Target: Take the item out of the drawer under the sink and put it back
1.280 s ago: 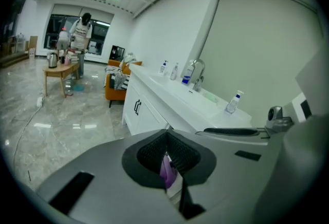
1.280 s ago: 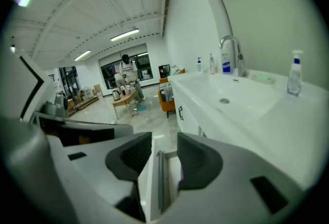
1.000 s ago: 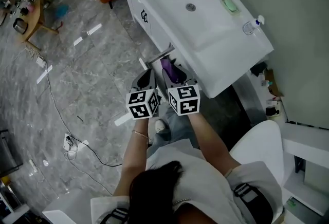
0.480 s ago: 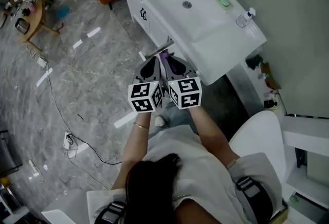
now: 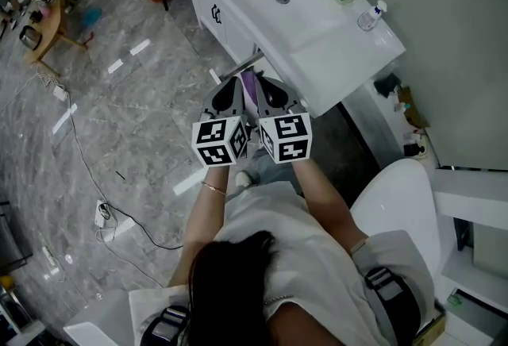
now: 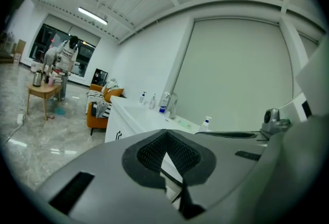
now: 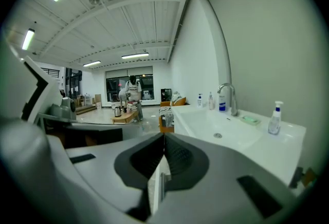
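Purple and narrow, the slim item (image 5: 248, 86) shows between your two closed tongs, at the front edge of the white rectangular sink counter (image 5: 341, 67).

Your right gripper (image 7: 164, 134) has just pinched its grey jaws together on nothing. The left gripper (image 6: 165, 131) is pressed tight and bare too, and both have come up toward the counter. Neither grips the item, so lifting it out probably needs a fresh grasp. Its long axis runs away from you toward the counter; which end leads cannot be told.
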The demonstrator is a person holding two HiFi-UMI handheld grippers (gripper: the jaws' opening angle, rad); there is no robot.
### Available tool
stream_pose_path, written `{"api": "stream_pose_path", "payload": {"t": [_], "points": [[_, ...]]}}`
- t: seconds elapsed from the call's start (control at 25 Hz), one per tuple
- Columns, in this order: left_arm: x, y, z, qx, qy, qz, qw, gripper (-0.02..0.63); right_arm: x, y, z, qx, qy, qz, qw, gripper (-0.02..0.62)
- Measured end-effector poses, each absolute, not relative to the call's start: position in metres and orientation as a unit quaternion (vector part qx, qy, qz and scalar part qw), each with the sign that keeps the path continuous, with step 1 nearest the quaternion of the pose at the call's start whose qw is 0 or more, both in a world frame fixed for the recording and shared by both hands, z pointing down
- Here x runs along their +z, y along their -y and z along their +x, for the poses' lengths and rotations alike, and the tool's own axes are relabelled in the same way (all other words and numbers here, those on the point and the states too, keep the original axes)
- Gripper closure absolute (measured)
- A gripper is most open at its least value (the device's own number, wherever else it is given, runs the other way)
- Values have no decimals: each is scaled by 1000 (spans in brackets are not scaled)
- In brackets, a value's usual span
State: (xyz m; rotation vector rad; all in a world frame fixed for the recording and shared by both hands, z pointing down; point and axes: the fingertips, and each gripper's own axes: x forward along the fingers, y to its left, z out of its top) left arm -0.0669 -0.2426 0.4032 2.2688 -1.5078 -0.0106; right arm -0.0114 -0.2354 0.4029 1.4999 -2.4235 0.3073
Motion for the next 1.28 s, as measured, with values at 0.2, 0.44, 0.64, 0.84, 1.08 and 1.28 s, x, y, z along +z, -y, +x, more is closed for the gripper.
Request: {"api": "stream_pose_path", "payload": {"t": [0.2,0.44,0.64,0.84,1.08,1.28], "points": [[407,236,-59,7,527,824,207,603,403,232,-9,108,837,519,137,579],[411,234,-57,7,525,825,210,603,408,228,-13,108,840,511,144,579],[421,237,-55,16,526,822,218,603,414,230,-10,111,839,511,152,580],[439,243,-57,29,531,813,236,603,430,236,-12,144,845,493,147,577],[470,252,-61,58,534,802,260,603,464,245,-9,169,836,490,183,574],[490,267,-66,70,539,792,278,603,485,257,-9,192,831,483,199,505]]}}
